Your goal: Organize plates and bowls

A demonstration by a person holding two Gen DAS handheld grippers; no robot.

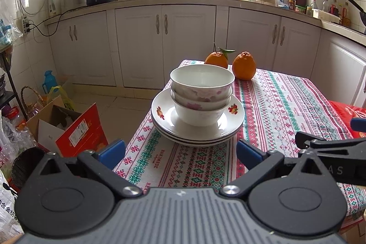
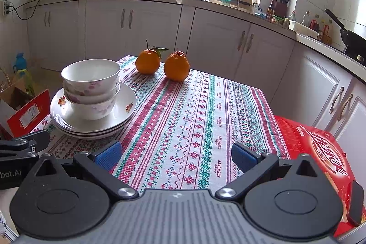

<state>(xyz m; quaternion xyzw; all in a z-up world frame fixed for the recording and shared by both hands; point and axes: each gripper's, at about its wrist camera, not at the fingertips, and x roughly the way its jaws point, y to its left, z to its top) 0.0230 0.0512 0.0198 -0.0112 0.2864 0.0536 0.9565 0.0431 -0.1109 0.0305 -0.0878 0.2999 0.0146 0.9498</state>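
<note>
Three nested bowls (image 1: 202, 93) sit on a stack of plates (image 1: 197, 127) near the left edge of the table's patterned cloth (image 2: 194, 120), with two oranges (image 2: 176, 66) well behind them at the far end. Both the left gripper (image 1: 180, 151) and the right gripper (image 2: 175, 153) hover empty above the near side of the cloth, jaws spread wide, blue pads (image 2: 107, 155) apart.

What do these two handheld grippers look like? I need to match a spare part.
Both are alike: the left gripper and right gripper have matte black linkage arms, round black pivot discs, silver bolts and a ribbed grey centre body. The jaws carry blue ribbed pads. Pale lettering marks each gripper's side, only partly readable. No cables, hands or sleeves show.
</note>
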